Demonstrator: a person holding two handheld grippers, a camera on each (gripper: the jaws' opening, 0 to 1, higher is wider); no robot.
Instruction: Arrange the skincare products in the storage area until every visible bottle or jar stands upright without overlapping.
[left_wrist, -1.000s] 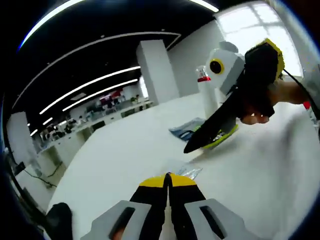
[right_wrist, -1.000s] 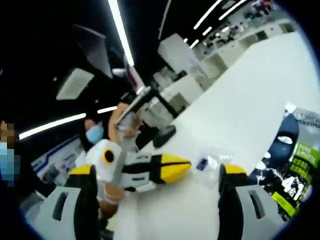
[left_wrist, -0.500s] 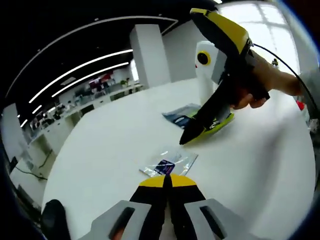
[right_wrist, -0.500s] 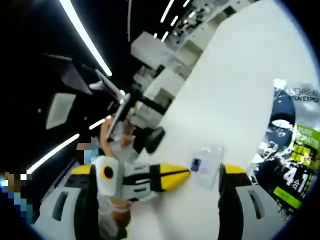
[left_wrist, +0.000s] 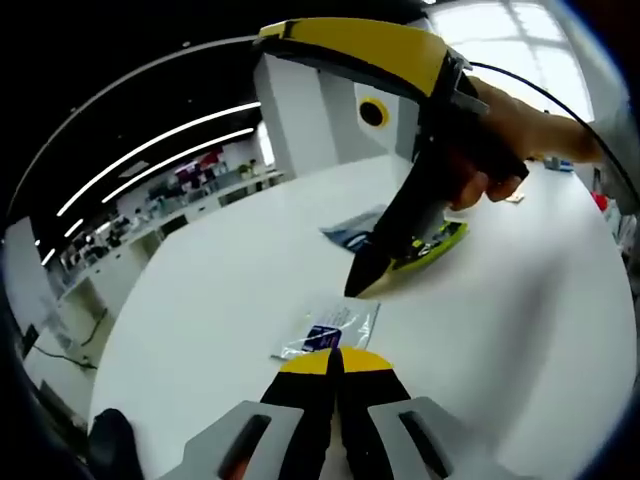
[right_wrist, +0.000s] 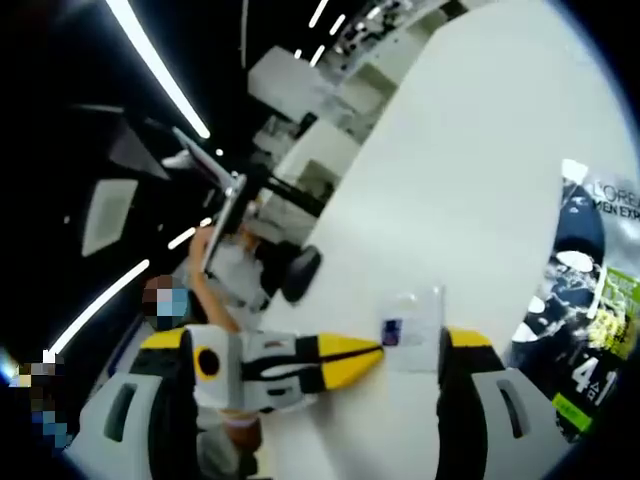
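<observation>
A small clear sachet (left_wrist: 330, 330) with a blue label lies flat on the white table (left_wrist: 220, 300), just beyond my left gripper (left_wrist: 335, 353), whose yellow-tipped jaws are shut with nothing between them. My right gripper (left_wrist: 358, 285), held by a hand (left_wrist: 485, 160), slants down from the upper right, its black jaws pointing at the table past the sachet. In the right gripper view the right gripper (right_wrist: 315, 345) stands wide open. The sachet (right_wrist: 410, 328) lies by its right jaw, and the left gripper (right_wrist: 345, 355) reaches in from the left.
A flat blue and green L'Oreal pack (left_wrist: 420, 240) lies on the table behind the right gripper, also at the right of the right gripper view, L'Oreal pack (right_wrist: 590, 320). Beyond the table edge stand a black chair (right_wrist: 300, 272), a person (right_wrist: 215, 270) and desks.
Both views have shifted with the hands. The sachet has come fully into the left gripper view, and the right gripper now looms nearer and higher there. The right jaws stay wide open.
</observation>
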